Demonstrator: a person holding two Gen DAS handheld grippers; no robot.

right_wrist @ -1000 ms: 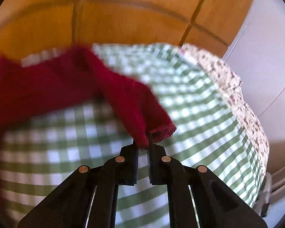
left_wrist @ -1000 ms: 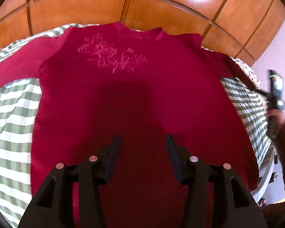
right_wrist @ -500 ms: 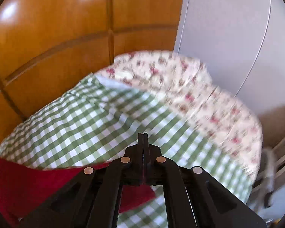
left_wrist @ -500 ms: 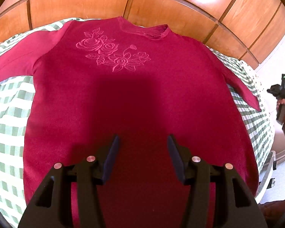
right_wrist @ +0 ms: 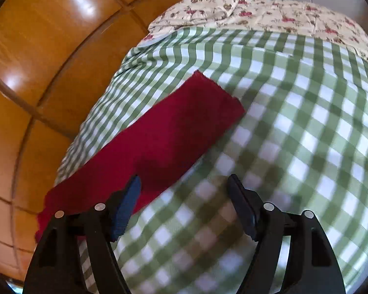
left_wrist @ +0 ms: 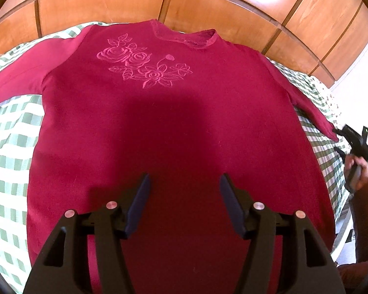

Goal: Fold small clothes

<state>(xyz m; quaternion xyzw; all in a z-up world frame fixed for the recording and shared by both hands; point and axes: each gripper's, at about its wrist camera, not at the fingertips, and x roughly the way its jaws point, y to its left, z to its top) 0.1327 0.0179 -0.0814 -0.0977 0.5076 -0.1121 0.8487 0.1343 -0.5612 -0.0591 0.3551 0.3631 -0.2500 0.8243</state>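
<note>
One red sweater point(left_wrist: 174, 132) lies flat and face up on one green-and-white checked cover point(left_wrist: 9, 132), its collar toward the wood-panelled wall point(left_wrist: 208, 5). One embroidered flower design point(left_wrist: 144, 66) sits on the chest; it shows three roses with leaves. No brand, label or readable writing is visible on any item. Two sleeves are spread out to the sides; the right sleeve point(right_wrist: 159, 134) lies flat on the checked cover, its cuff toward one floral sheet point(right_wrist: 269, 12) at the far end.

The left gripper point(left_wrist: 184, 188) hovers above the lower body of the sweater, its two fingers spread wide and holding nothing. The right gripper point(right_wrist: 184, 188) sits above the sleeve and the checked cover, its two fingers likewise spread apart and holding nothing; the left finger overlaps the sleeve's edge in view, and contact cannot be confirmed. The left camera shows the right gripper just beyond the cuff.
</note>
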